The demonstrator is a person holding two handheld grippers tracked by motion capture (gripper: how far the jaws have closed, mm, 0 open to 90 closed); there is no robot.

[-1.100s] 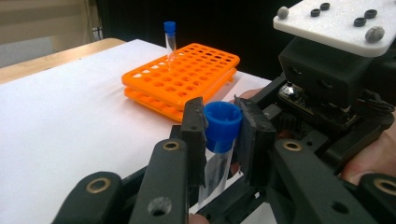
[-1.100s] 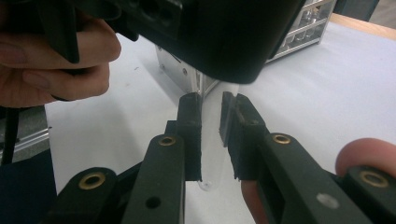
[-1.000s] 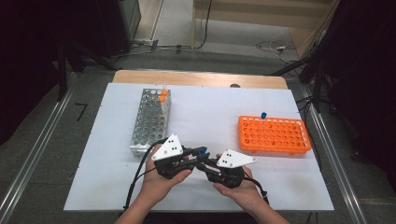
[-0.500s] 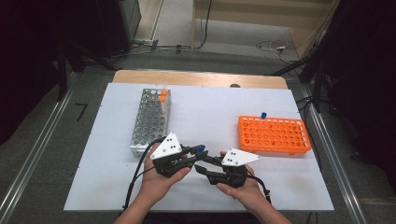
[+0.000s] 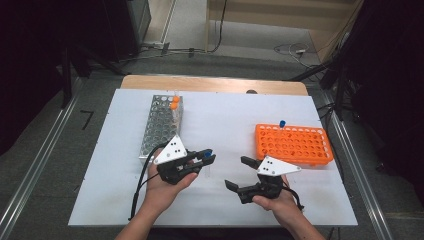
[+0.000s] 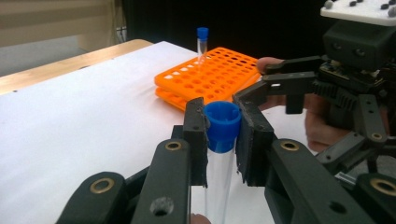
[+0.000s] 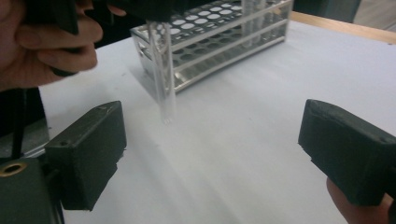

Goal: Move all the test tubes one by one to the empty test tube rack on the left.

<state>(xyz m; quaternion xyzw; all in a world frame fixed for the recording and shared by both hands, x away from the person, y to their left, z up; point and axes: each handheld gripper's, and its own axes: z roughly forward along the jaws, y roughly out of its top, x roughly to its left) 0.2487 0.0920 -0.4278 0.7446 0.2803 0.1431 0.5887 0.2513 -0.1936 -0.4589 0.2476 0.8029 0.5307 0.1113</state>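
My left gripper (image 5: 208,158) is shut on a clear tube with a blue cap (image 5: 207,154), held above the white table near its middle front. In the left gripper view both pads press the tube (image 6: 219,154) just under its cap. To its right, my right gripper (image 5: 236,172) stands open; its jaws have just been opening and nothing is between them. In the right gripper view the tube's clear lower end (image 7: 161,79) hangs ahead of the wide-apart jaws (image 7: 217,154). The right gripper (image 6: 261,81) also shows in the left gripper view, apart from the tube.
A metal tube rack (image 5: 161,122) stands at the left with orange-capped tubes (image 5: 174,102) at its far end. An orange rack (image 5: 292,145) at the right holds one blue-capped tube (image 5: 282,123). The white table top (image 5: 225,115) ends at a wooden strip behind.
The right gripper was closed beside the left gripper at the tube. It has let go, opened wide and drawn back to the right. The left gripper kept still with the tube.
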